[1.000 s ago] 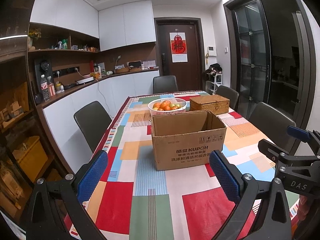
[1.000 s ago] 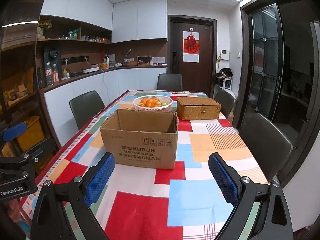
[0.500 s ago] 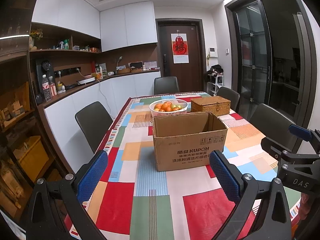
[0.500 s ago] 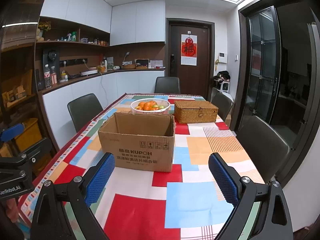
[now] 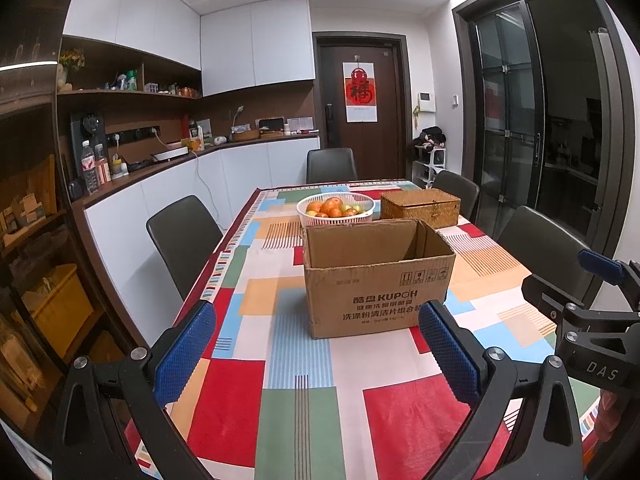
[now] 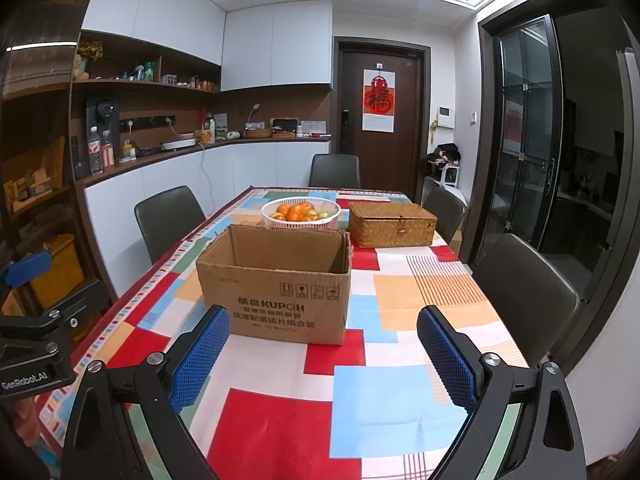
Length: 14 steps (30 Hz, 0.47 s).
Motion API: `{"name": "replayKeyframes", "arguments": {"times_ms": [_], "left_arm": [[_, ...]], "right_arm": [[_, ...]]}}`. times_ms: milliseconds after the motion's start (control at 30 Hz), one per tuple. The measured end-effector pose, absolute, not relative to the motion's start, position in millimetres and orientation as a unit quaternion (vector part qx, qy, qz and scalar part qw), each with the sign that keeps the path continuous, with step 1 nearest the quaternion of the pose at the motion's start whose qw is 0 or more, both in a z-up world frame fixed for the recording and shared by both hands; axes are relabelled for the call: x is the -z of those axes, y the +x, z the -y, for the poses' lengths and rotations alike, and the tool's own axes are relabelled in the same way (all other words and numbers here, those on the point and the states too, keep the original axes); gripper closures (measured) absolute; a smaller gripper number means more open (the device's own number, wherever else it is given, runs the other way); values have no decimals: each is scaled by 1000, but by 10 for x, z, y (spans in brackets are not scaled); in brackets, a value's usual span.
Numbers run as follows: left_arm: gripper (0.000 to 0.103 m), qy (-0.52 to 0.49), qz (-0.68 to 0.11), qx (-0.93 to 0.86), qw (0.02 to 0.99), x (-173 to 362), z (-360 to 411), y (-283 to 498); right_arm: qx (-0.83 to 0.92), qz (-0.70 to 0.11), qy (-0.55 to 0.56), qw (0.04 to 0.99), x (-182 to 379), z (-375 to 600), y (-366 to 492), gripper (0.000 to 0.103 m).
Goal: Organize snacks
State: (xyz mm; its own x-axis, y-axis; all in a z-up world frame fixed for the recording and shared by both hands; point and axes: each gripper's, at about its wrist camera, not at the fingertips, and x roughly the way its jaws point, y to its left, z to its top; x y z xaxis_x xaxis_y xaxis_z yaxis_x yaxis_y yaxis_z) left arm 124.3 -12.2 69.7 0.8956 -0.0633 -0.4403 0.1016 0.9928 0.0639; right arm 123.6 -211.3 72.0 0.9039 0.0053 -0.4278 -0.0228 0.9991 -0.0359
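Note:
An open brown cardboard box (image 5: 378, 280) (image 6: 276, 284) stands in the middle of the table with the checked cloth (image 5: 296, 408) (image 6: 380, 412); its inside is hidden from here. Behind it are a white basket of fruit (image 5: 335, 209) (image 6: 301, 212) and a closed wicker box (image 5: 420, 207) (image 6: 392, 224). My left gripper (image 5: 316, 354) is open and empty over the near end of the table. My right gripper (image 6: 324, 350) is open and empty beside it, also short of the box. No snacks are in view.
Dark chairs stand along both sides (image 5: 182, 236) (image 6: 528, 280) and at the far end (image 5: 331, 165). A white counter (image 5: 160, 200) with shelves runs along the left wall. A dark door (image 6: 380, 120) is at the back, glass doors (image 6: 528, 128) on the right.
Both views have shifted slightly; the box sits a little lower and farther in the frames. Both grippers stay open and empty.

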Motion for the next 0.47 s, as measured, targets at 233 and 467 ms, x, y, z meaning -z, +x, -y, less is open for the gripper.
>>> {"name": "replayKeyframes", "arguments": {"times_ms": [233, 467], "left_arm": [[0, 41, -225, 43, 973, -686, 113, 1247], [0, 40, -227, 41, 972, -670, 110, 1256]], "right_arm": [[-8, -221, -22, 975, -710, 2090, 1243, 8], [-8, -225, -23, 974, -694, 2065, 1262, 8]]}}
